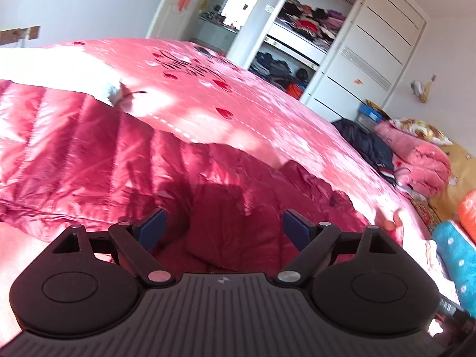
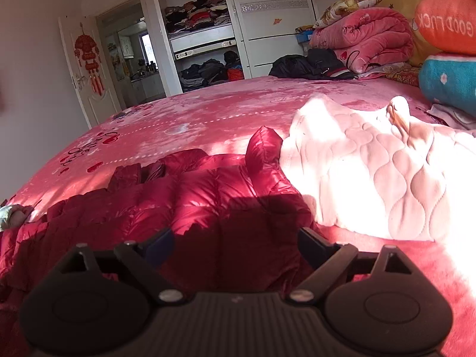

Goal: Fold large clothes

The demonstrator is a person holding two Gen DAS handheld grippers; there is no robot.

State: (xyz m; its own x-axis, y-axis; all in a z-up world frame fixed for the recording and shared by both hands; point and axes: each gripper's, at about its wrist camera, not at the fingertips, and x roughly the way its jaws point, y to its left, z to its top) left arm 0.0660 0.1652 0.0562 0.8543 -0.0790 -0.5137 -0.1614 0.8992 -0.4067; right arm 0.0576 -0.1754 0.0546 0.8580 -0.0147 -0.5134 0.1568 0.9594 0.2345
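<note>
- Spread flat across the near side of the bed (image 2: 208,113): red down jacket (image 2: 208,205), shiny quilted panels up, laid out so that its edges can be reached and folded over.
- In the left wrist view, same red down jacket (image 1: 89,154) stretching away to the left, with a darker folded flap right ahead, lying on top of the body; probably a sleeve or side panel, which one hard to tell.
- Left gripper (image 1: 223,223) poised above that flap, blue-padded fingers (image 1: 297,226) spread wide, nothing between them, not touching the cloth; likely clear of the fabric to pick a new edge.
- Right gripper (image 2: 235,244) likewise hanging over the shadowed hem of the jacket, fingers (image 2: 312,245) wide apart and empty; no cloth pinched.
- Just to the right of the jacket, touching its edge: pale pink quilted garment (image 2: 372,178), rumpled in the sun, seemingly waiting its turn.
- Collar or sleeve end of the jacket standing up beside the pink garment, not yet tucked in.
- Farther back by the headboard: rolled pink blanket (image 2: 363,38) and dark clothes (image 2: 309,65), well apart from the work.
- Open wardrobe (image 2: 202,38) beyond the bed, shelves heaped with clothes.
- Judged stage: fold partly made, next grasp still to be chosen.
</note>
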